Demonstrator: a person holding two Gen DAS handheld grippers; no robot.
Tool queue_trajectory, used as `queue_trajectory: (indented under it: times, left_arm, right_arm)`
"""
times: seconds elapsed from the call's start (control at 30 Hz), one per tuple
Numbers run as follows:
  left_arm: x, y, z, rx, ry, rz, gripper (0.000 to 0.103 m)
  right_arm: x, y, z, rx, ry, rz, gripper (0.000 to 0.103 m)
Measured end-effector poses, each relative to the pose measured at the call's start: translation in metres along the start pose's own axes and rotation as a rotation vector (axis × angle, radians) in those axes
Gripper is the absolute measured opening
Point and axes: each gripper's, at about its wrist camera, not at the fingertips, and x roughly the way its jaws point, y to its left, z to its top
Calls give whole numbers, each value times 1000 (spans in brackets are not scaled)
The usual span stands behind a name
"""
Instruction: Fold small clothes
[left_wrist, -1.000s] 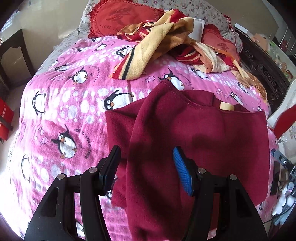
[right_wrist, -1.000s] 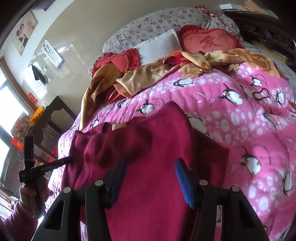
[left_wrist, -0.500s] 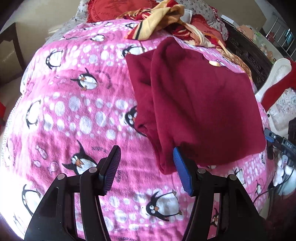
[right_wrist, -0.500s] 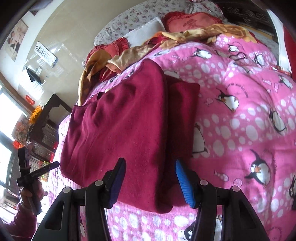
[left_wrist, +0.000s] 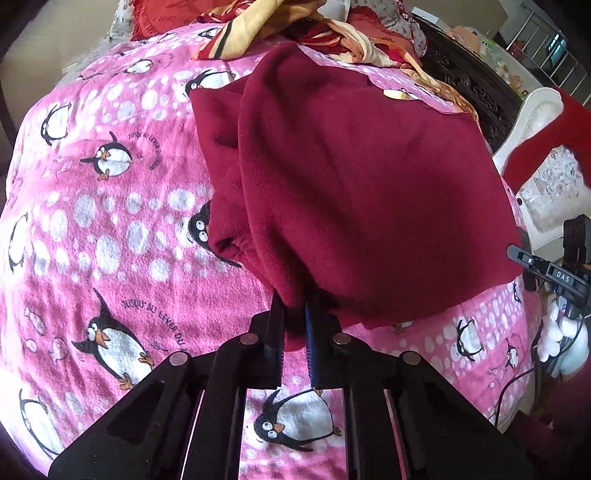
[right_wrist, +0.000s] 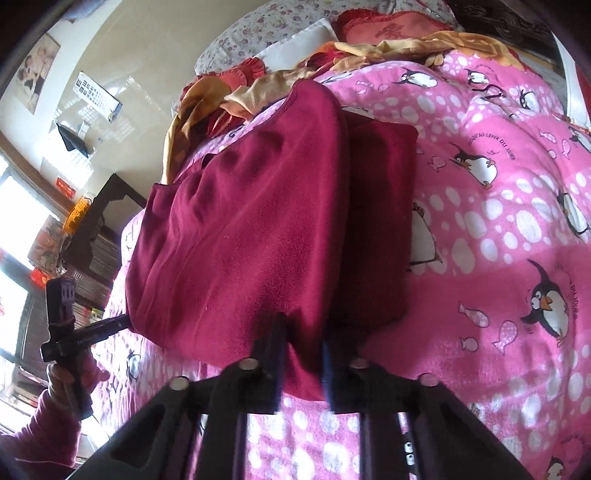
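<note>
A dark red fleece garment (left_wrist: 369, 184) (right_wrist: 251, 229) lies flat on the pink penguin blanket (left_wrist: 110, 221) (right_wrist: 498, 258), one sleeve (left_wrist: 221, 166) folded along its side. My left gripper (left_wrist: 293, 304) is at the near hem's left corner, its jaws closing with the fleece pinched between the pads. My right gripper (right_wrist: 301, 332) is at the near hem by the folded sleeve side, jaws closing on the fabric too. In the right wrist view a hand (right_wrist: 66, 373) holds the left gripper's handle at the left edge.
Yellow and red clothes (left_wrist: 258, 33) (right_wrist: 406, 44) are heaped at the far end with red heart cushions (right_wrist: 395, 27). A white chair (left_wrist: 535, 147) and dark carved furniture (left_wrist: 480, 74) stand beside the bed. A dark shelf (right_wrist: 99, 229) stands by the window.
Both grippers drew back from over the garment to its near hem and sank. Their jaws, wide apart before, have come together on the hem.
</note>
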Motion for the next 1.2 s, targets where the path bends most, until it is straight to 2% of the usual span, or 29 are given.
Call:
queue_trajectory:
  times: [0.13,0.23,0.33,0.43,0.53,0.6,0.63,0.67,0.7,0.73,0.77,0.97,1.07,1.2]
  left_arm:
    - [-26,-5,0,63,-39,26,7]
    - [-26,-4,-11,77,-42,39,7]
    - [-4,3,-27,43,7,51,7]
    - [-4,4,-29,16,-4,39,7]
    - [-19,1,-24,25,-24,45,8]
    - [-28,-2,-19,23,-33,69,8]
    - [-32,-3,-18,20,-44,71,12]
    - [-37,-4,-15,13,-60,72,20]
    - [-41,-6,-11,4,-75,80,32]
    - [-43,-6,-9,0,-88,86,37]
    - [-45,-8,-5,0,-104,92,42]
    - [-25,-24,18,-6,-130,185,43]
    - [-11,-24,25,-17,-124,205,43]
    - [7,-19,32,-46,-106,234,43]
  right_arm:
    - [-26,5,7,-37,-31,20,6]
    - [-41,10,8,-80,-31,-7,6]
    - [-33,-1,-2,-71,7,-48,6]
    - [-14,-15,-12,-25,58,-61,6]
    - [-20,-12,-6,-29,61,-75,7]
    - [-33,-1,4,-67,15,-120,13]
    - [-40,5,8,-88,-16,-139,21]
    - [-46,12,14,-110,-44,-142,28]
    - [-50,19,16,-122,-66,-138,44]
    - [-52,25,21,-132,-91,-130,49]
    - [-51,30,25,-144,-106,-122,49]
    - [-5,69,59,-251,-101,-139,49]
    - [20,71,72,-252,-87,-148,49]
    - [48,61,90,-246,-86,-214,49]
